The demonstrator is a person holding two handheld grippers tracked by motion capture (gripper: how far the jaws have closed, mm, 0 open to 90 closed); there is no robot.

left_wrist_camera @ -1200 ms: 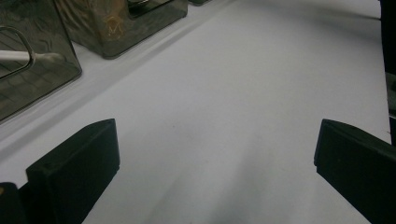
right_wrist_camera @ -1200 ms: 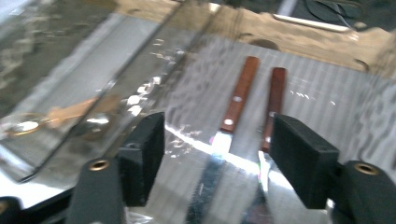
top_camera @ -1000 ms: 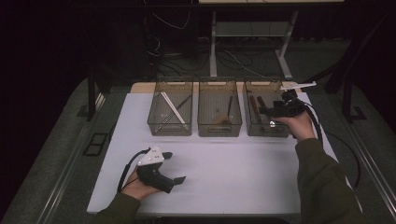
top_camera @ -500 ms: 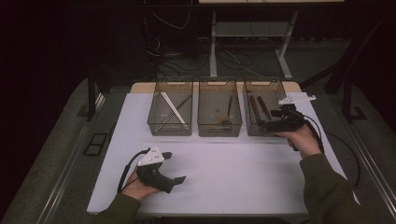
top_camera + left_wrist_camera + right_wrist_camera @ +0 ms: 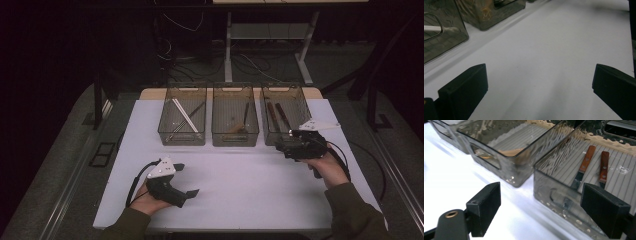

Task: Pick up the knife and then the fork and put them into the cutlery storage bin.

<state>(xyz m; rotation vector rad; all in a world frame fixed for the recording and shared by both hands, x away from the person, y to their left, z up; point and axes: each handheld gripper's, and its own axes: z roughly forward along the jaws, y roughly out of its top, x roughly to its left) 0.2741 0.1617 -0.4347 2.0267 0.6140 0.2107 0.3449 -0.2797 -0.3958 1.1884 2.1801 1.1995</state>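
White table (image 5: 240,190) carries three smoky bins in a row at its far edge. Right bin (image 5: 295,100) holds two wood-handled knives (image 5: 594,162). Right gripper (image 5: 540,207) hovers just before that bin, jaws spread, empty. Left gripper (image 5: 539,87) sits low near the front edge, jaws spread, empty.

Three bins stand in a row along the far edge of the table (image 5: 240,185): the left bin (image 5: 183,121) holds chopsticks (image 5: 181,114), the middle bin (image 5: 235,120) a utensil, the right bin (image 5: 283,116) two wooden-handled knives (image 5: 594,167) side by side. The left gripper (image 5: 186,186) rests near the front-left corner — the right gripper (image 5: 284,146) sits just before the right bin.
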